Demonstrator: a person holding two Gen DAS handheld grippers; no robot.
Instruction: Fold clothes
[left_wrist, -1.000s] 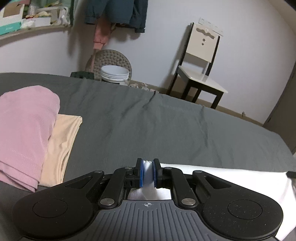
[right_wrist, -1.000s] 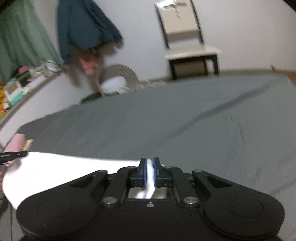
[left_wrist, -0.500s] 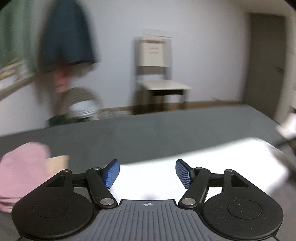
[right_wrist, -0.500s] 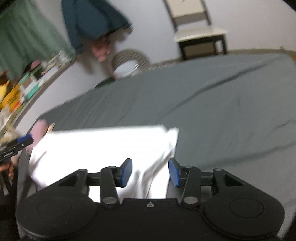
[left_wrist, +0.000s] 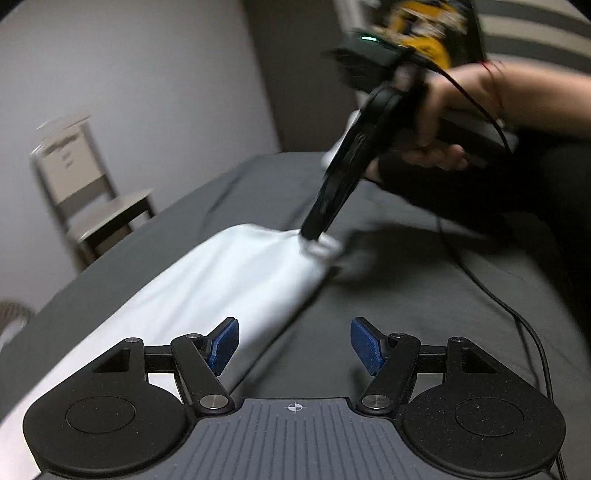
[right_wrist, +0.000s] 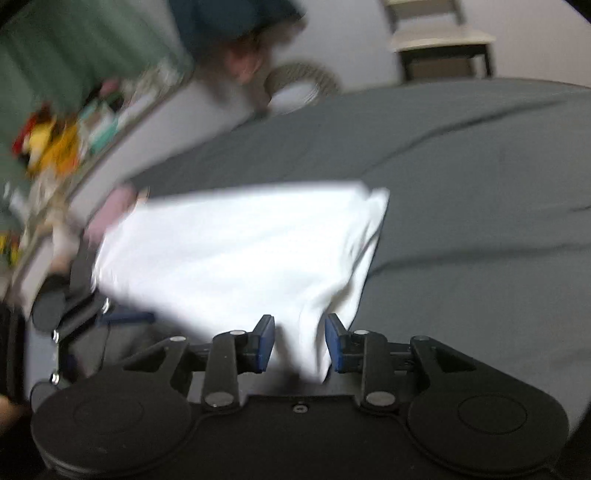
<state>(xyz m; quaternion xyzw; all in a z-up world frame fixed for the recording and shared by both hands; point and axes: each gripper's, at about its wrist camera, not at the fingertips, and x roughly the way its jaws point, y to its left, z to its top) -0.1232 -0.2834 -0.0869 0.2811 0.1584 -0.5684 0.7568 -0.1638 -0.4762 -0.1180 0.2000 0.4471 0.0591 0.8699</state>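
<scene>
Both grippers stand with their blue-padded fingers spread apart, neither clamped on cloth. From the left wrist camera, the left gripper (left_wrist: 294, 347) hovers low over the grey bedsheet (left_wrist: 424, 302), its jaws wide; the white garment (left_wrist: 221, 280) stretches as a long band from about 8 o'clock up toward the centre, its near edge passing just behind the left pad while the right pad has only sheet behind it. At the far end of that band, toward 12 o'clock, the right gripper (left_wrist: 317, 243) points down at the cloth's bunched corner, held by a hand (left_wrist: 439, 122) entering from 2 o'clock; motion blur hides whether its tips touch the fabric there. A black cable (left_wrist: 517, 317) trails across the sheet at 3 o'clock, and a pale chair (left_wrist: 85, 192) stands by the wall at 9 o'clock. From the right wrist camera, the right gripper (right_wrist: 300, 343) is parted with a fold of the white garment (right_wrist: 240, 251) lying in the gap between its pads, not pinched; the rest of the cloth spreads out toward 10 o'clock over the grey bedsheet (right_wrist: 480, 221). A pink garment (right_wrist: 114, 210) shows just beyond the white one's far left corner, and the left gripper (right_wrist: 110, 317) appears dimly at 9 o'clock. This view is heavily blurred.
</scene>
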